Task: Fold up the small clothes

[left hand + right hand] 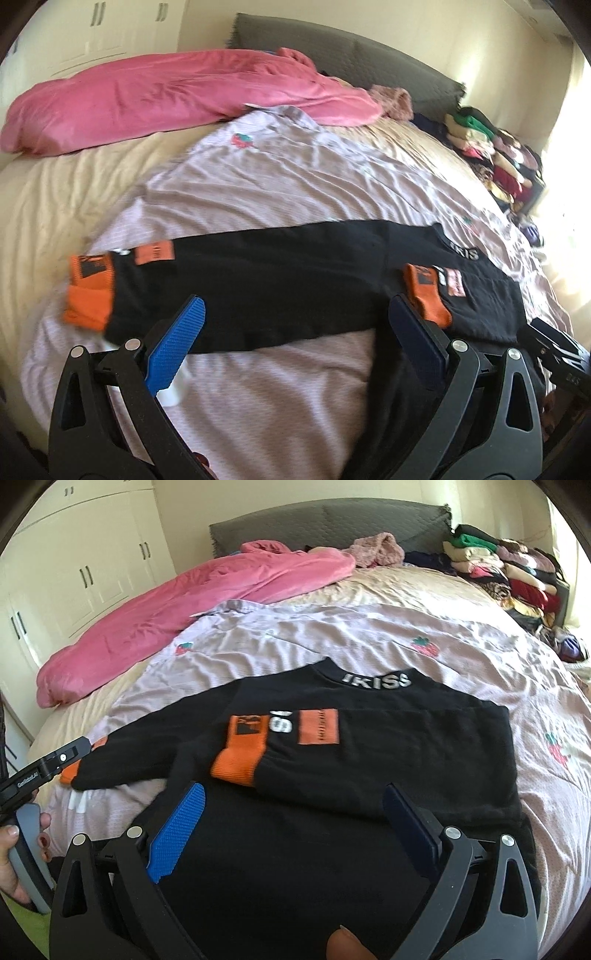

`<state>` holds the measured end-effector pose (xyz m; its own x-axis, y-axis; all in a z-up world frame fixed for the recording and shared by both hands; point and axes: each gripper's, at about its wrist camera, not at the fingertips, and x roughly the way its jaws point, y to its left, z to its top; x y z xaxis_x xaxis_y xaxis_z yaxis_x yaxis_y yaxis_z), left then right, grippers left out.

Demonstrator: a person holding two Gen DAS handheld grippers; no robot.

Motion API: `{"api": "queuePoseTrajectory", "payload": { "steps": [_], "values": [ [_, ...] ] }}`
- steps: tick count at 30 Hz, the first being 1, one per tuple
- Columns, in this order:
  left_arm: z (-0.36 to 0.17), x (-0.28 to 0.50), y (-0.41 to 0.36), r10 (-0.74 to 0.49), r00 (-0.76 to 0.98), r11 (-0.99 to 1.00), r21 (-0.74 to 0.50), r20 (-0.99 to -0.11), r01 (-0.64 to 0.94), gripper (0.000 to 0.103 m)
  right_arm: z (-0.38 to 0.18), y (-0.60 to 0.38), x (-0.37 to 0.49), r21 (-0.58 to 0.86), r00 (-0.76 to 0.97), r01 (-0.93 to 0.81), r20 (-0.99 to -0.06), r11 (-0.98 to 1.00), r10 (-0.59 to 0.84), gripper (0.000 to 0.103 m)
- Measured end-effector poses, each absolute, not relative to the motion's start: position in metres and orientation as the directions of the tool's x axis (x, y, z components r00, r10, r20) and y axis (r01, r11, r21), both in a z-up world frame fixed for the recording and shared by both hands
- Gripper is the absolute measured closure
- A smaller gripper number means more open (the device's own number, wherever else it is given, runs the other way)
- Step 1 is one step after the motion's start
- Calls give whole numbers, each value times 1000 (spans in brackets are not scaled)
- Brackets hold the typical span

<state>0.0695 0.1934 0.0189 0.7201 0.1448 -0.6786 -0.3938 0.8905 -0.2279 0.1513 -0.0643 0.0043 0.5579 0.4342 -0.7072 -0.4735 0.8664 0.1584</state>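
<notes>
A small black sweater lies flat on a lilac strawberry-print sheet, its collar reading "IKISS". One sleeve is folded across the chest, and its orange cuff rests on the body. The other sleeve stretches out sideways and ends in an orange cuff. My right gripper hovers open over the sweater's lower part with nothing between its pads. My left gripper is also open, just above the outstretched sleeve's near edge. A hand holds the left gripper's handle at the left edge of the right wrist view.
A pink blanket lies bunched along the far side of the bed, before a grey headboard. Stacked folded clothes sit at the far right corner. White wardrobe doors stand to the left. Beige bedding shows around the sheet.
</notes>
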Motion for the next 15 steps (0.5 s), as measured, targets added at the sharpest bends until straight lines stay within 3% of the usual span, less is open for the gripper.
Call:
{"api": "queuePoseTrajectory", "payload": {
  "steps": [15],
  "values": [
    [27, 26, 248, 266, 736, 802, -280, -623, -527, 10, 31, -4, 133, 108, 556, -541, -698, 834, 451, 7]
  ]
}}
